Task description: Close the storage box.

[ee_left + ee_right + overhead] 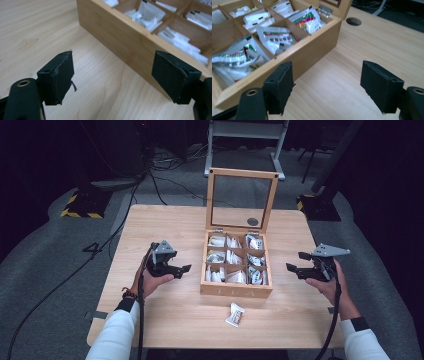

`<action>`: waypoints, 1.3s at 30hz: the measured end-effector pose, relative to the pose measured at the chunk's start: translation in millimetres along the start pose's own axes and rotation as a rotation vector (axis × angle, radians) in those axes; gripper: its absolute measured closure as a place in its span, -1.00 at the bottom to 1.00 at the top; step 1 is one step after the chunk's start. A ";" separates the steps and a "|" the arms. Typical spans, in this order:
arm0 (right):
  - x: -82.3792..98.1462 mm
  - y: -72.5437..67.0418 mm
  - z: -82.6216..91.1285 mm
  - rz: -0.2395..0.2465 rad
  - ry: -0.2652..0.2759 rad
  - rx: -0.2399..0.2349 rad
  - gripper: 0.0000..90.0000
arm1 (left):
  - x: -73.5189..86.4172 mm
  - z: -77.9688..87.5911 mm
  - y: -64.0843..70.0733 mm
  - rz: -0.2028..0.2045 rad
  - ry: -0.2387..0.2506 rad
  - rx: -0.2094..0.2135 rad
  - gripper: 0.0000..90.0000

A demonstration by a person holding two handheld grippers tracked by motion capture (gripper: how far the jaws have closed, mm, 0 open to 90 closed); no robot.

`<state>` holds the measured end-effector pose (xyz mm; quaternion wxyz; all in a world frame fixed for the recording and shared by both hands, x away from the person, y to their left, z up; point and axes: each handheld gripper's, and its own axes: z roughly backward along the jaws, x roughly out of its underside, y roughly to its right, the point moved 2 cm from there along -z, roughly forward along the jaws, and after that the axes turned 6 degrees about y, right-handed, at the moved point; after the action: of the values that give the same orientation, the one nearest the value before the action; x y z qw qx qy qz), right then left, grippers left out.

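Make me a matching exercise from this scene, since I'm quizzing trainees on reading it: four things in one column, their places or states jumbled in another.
Things:
1. wooden box
2. lid
3. loose packet
4. left gripper

Places or states:
A. lies on the table in front of the box
B. stands raised, clear pane showing
C. held left of the box, jaws apart, nothing between them
D. divided into compartments filled with packets

Pairs: 1-D, 2-B, 3-A, 4-C

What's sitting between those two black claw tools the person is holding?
The open wooden tea box of sachets, seen in the high view, sits between the left gripper and right gripper.
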<state>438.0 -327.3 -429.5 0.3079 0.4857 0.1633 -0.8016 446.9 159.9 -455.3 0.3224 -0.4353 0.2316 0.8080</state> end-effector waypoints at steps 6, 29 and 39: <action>-31.0 2.8 -23.6 0.002 0.022 -0.009 -0.42 | -22.4 -15.5 -5.5 -0.019 -0.010 -0.002 -0.59; -109.2 26.2 -92.5 -0.048 0.009 0.039 -0.38 | -99.2 -75.3 -35.7 0.020 -0.014 -0.090 -0.59; -110.3 32.7 -132.1 -0.089 -0.044 0.060 -0.36 | -118.9 -108.0 -36.1 0.036 -0.041 -0.113 -0.53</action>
<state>586.3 -241.0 -394.0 0.2609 0.4693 0.1540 -0.8295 581.9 75.9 -412.7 0.2872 -0.4318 0.1867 0.8344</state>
